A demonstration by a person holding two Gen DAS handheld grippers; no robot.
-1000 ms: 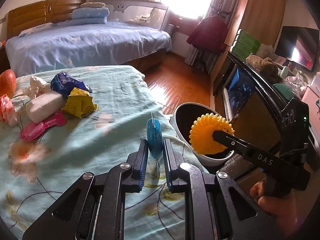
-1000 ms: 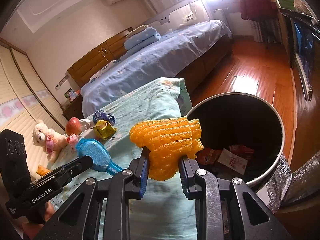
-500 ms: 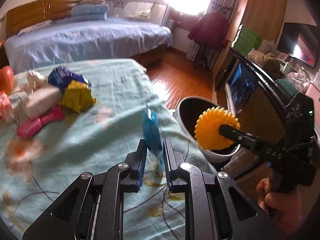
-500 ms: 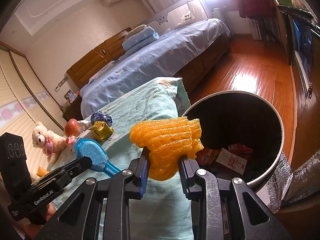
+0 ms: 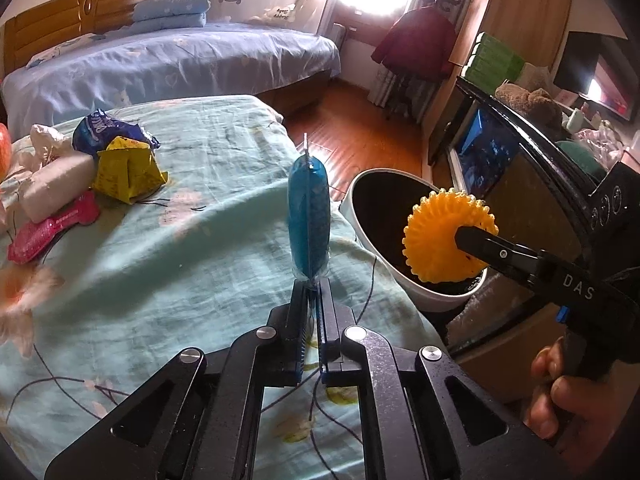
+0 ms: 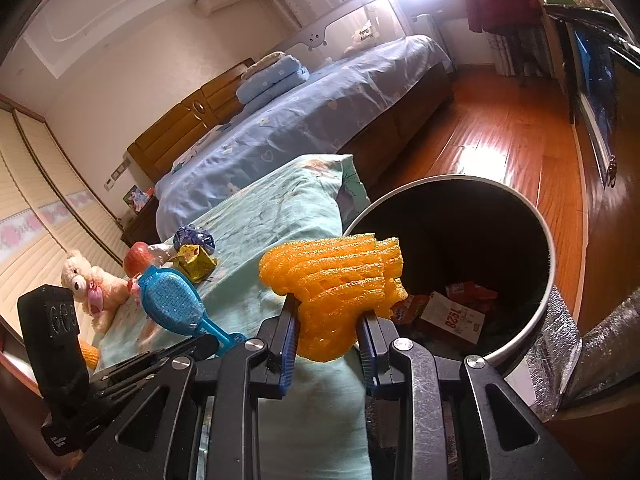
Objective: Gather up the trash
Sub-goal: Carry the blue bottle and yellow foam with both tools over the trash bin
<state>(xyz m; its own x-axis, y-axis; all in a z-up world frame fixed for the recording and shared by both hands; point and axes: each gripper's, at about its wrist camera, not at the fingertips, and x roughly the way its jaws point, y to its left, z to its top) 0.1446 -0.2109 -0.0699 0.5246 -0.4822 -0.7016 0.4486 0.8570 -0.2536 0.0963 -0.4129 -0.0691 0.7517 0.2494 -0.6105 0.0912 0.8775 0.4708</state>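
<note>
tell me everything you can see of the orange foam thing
The orange foam fruit net is a soft, ribbed mesh sleeve, squashed flat so it looks like a toothed disc from the left wrist view. The right hand-held gripper pinches its lower part between both pads. It hangs in the air in front of the bin's open mouth, touching nothing else.

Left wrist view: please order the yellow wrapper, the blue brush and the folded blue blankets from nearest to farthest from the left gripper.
1. Blue brush: clamped in the left gripper, standing up ahead.
2. Yellow wrapper: on the green bedspread, ahead to the left.
3. Folded blue blankets: on the far bed, by the headboard.
</note>
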